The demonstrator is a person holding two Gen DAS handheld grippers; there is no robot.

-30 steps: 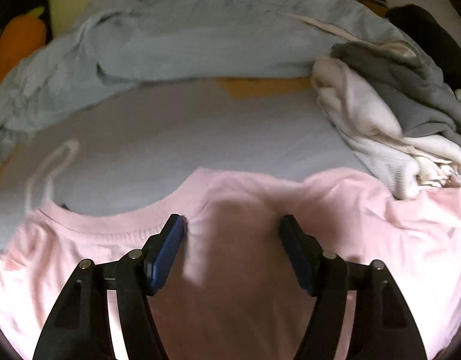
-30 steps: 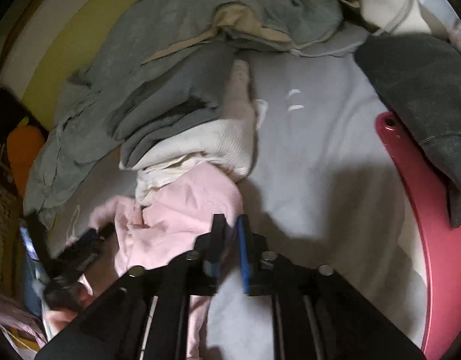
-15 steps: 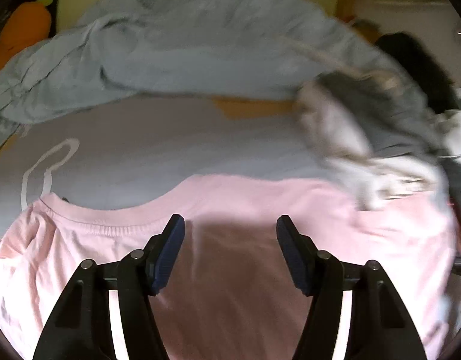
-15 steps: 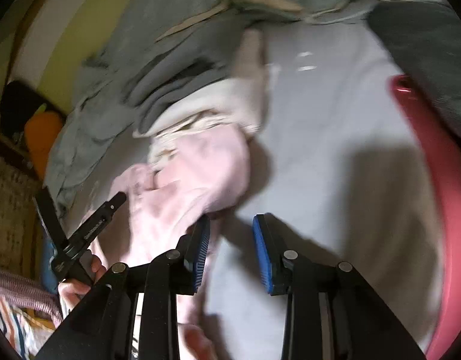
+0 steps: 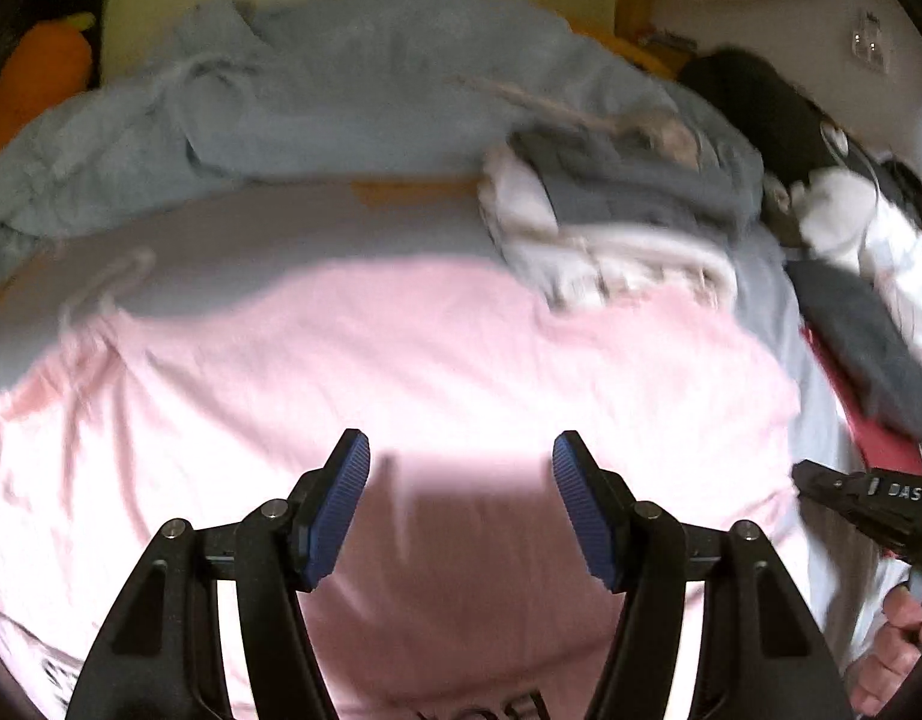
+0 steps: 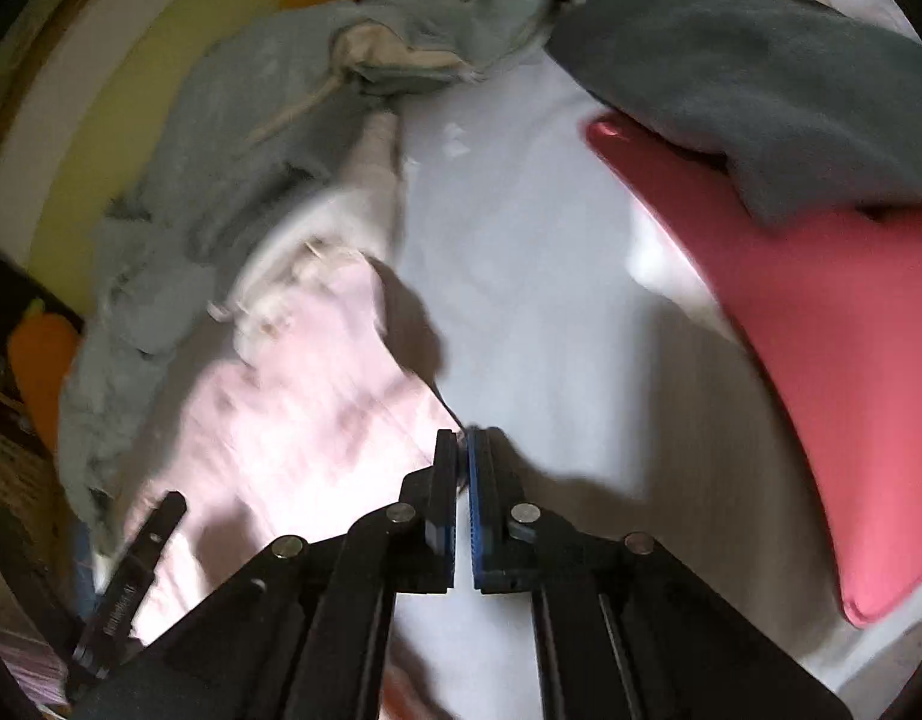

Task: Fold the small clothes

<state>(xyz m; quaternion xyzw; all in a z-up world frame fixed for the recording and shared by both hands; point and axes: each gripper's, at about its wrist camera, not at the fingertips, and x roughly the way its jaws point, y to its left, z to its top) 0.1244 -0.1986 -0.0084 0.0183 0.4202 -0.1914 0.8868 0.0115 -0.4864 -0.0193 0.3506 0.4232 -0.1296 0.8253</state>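
A pink T-shirt (image 5: 437, 372) lies spread on the grey bed sheet (image 5: 269, 240); the picture is blurred by motion. My left gripper (image 5: 461, 480) hovers over the shirt's middle, open, with nothing between its pads. In the right wrist view the same shirt (image 6: 305, 420) runs up to my right gripper (image 6: 461, 438), whose jaws are shut on the shirt's right edge. That right gripper (image 5: 821, 480) also shows at the right rim of the left wrist view, with a hand (image 5: 893, 660) behind it. One of the left gripper's fingers (image 6: 161, 516) shows at the lower left of the right wrist view.
A heap of grey and cream clothes (image 5: 611, 228) touches the shirt's far right side. Behind lies a crumpled blue-grey blanket (image 5: 341, 90). To the right are a red cushion (image 6: 821, 360) with a dark grey garment (image 6: 761, 72) on it. An orange plush (image 5: 41, 78) sits far left.
The right jaws opened beside the shirt's edge, then closed on it. The left gripper has drawn back over the shirt, so the collar has left its fingers, and the shirt looks more spread.
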